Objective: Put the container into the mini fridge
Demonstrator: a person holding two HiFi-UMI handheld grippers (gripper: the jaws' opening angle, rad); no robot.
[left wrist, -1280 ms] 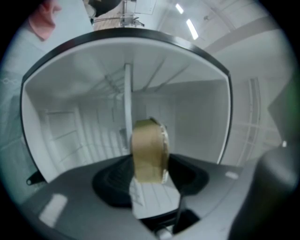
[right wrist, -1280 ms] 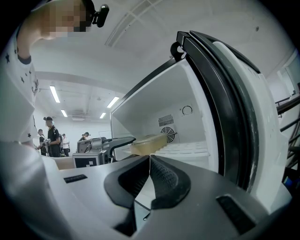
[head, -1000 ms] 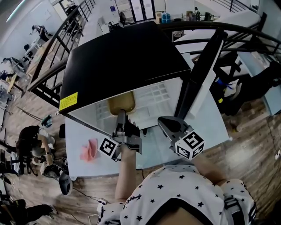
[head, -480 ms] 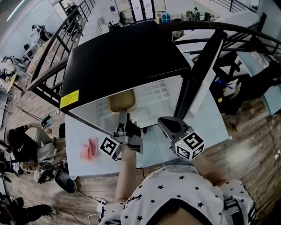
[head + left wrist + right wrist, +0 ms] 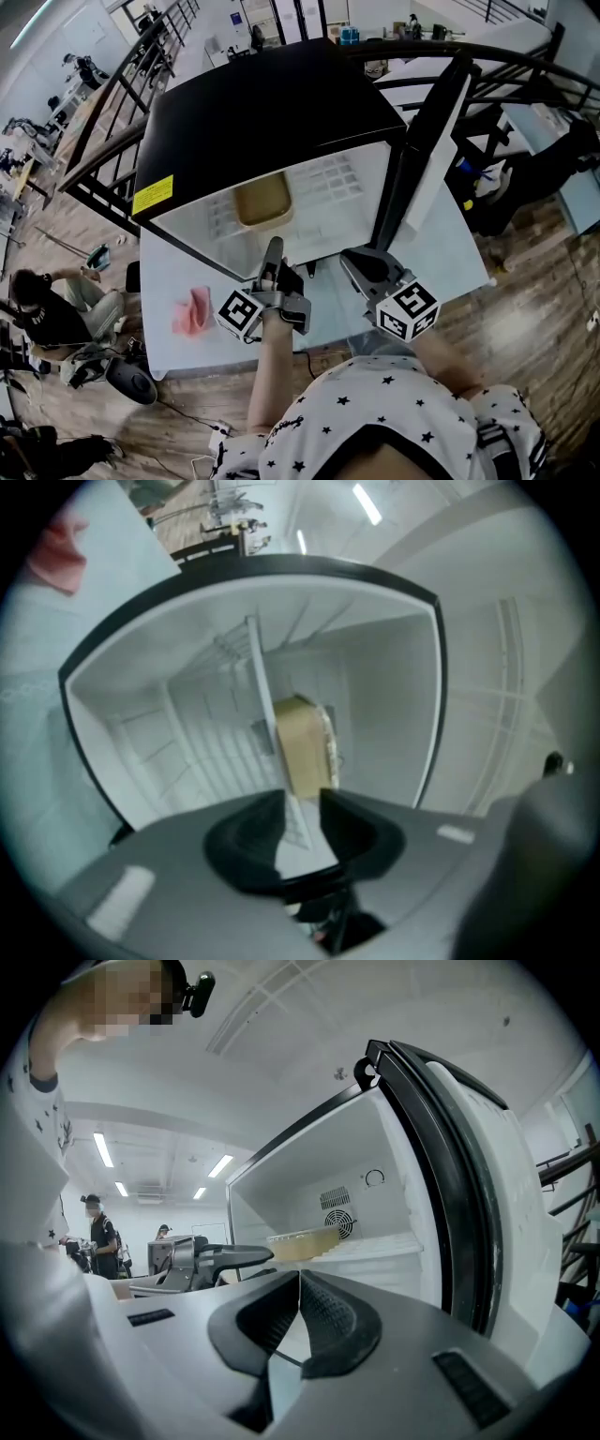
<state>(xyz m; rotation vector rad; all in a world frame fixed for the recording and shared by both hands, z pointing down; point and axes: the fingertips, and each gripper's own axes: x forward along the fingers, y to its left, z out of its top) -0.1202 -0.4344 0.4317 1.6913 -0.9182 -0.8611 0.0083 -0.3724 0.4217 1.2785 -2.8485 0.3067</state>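
The mini fridge [image 5: 262, 112] stands on the table with its door [image 5: 427, 150] swung open to the right. A tan, shallow container [image 5: 262, 202] lies on the white shelf inside, also seen in the left gripper view [image 5: 305, 747] and the right gripper view [image 5: 302, 1241]. My left gripper [image 5: 274, 248] sits just outside the fridge opening, apart from the container. Its jaws are closing with a narrow gap and nothing between them [image 5: 302, 799]. My right gripper [image 5: 350, 259] hovers in front of the door's lower edge, its tips meeting on nothing [image 5: 299, 1274].
A pink cloth [image 5: 190, 317] lies on the pale table [image 5: 450, 262] left of my left gripper. Black railings run behind and beside the table. A person crouches on the floor below at the far left. The open door bounds the right side.
My left gripper has drawn back out of the fridge towards me, away from the container, which stays on the shelf. The right gripper has hardly moved.
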